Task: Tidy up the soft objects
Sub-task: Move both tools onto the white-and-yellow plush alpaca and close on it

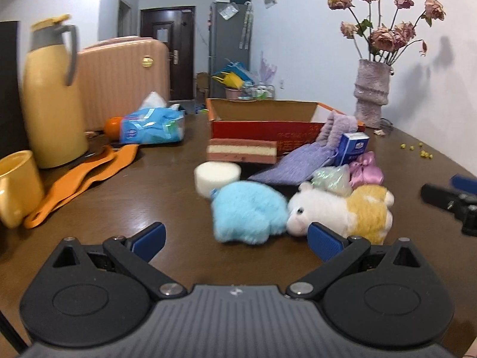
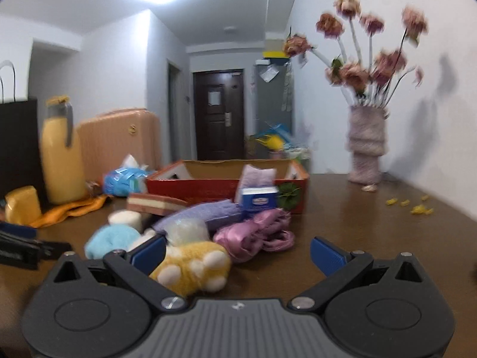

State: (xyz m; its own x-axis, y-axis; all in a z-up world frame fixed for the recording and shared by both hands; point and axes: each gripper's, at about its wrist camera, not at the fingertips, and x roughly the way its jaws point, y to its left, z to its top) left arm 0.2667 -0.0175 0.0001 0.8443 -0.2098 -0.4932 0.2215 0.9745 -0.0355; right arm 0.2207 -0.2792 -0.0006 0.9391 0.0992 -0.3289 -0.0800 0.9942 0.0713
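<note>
A heap of soft things lies on the brown table before a red cardboard box (image 1: 262, 132) (image 2: 226, 186). It holds a blue plush (image 1: 249, 211) (image 2: 111, 240), a white and yellow plush (image 1: 342, 208) (image 2: 193, 267), a pink satin pouch (image 1: 366, 171) (image 2: 253, 234), a purple cloth (image 1: 293, 164) (image 2: 202, 213), a white round sponge (image 1: 217, 176) (image 2: 124, 219) and a striped sponge (image 1: 242, 150) (image 2: 155, 203). My left gripper (image 1: 235, 240) is open just short of the two plushes. My right gripper (image 2: 237, 253) is open, with the yellow plush by its left finger.
A yellow thermos (image 1: 52, 95), yellow mug (image 1: 16, 188), orange cloth (image 1: 83, 179), tissue pack (image 1: 152, 125) and an orange stand at the left. A small blue carton (image 1: 351, 147) sits in the heap. A vase of dried roses (image 1: 372, 92) stands at the back right.
</note>
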